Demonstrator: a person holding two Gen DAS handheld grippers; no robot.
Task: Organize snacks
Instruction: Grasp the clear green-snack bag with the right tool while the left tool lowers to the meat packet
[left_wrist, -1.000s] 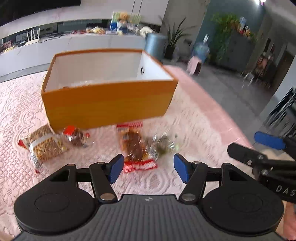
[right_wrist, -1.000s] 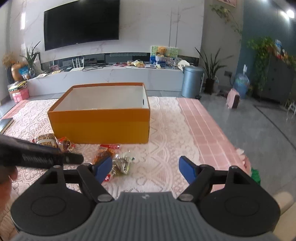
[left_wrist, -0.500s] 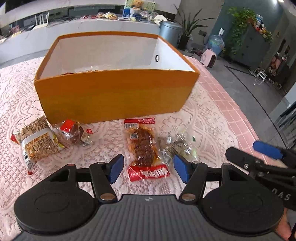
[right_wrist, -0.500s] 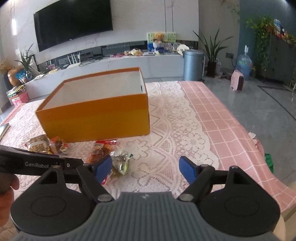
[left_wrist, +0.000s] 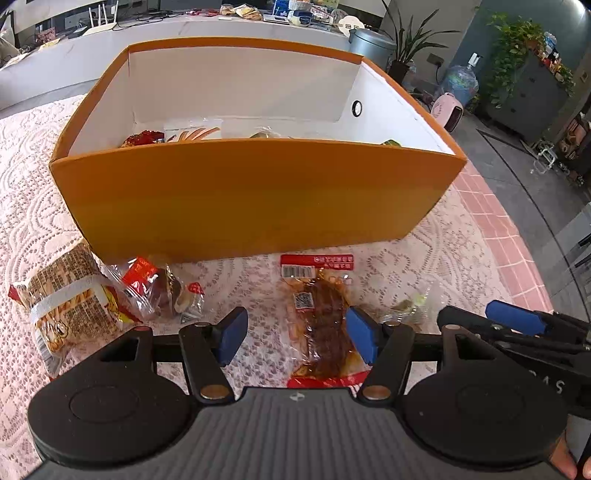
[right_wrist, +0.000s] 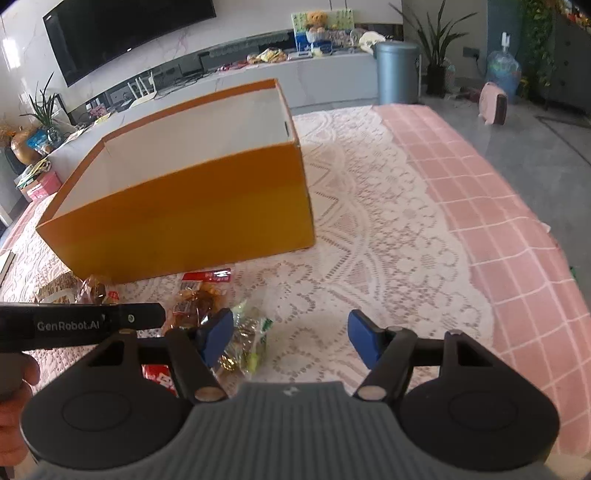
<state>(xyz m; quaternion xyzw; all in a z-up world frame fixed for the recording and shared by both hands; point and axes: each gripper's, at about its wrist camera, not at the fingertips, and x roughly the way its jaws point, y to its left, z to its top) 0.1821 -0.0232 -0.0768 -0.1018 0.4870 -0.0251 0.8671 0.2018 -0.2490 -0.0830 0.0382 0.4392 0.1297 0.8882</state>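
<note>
1. A gold-brown wrapped snack bag (left_wrist: 64, 295) and a small clear-wrapped red sweet (left_wrist: 155, 286) are being left lying on the lace cloth (left_wrist: 22, 206), before the orange cardboard box (left_wrist: 255, 199).
2. The left gripper (left_wrist: 295, 334) is being held wide open over a clear packet of brown dried meat (left_wrist: 325, 317).
3. The right gripper (right_wrist: 290, 338) is being held wide open, empty, beside a crinkled green-gold packet (right_wrist: 245, 341).

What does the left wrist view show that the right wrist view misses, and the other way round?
Only the left wrist view looks into the orange box, where a few snacks already lie. Only the right wrist view shows the wall TV and the bare lace cloth right of the box. Both show the red-labelled meat snack, the clear candy packet, and both grippers open: left gripper, right gripper.
</note>
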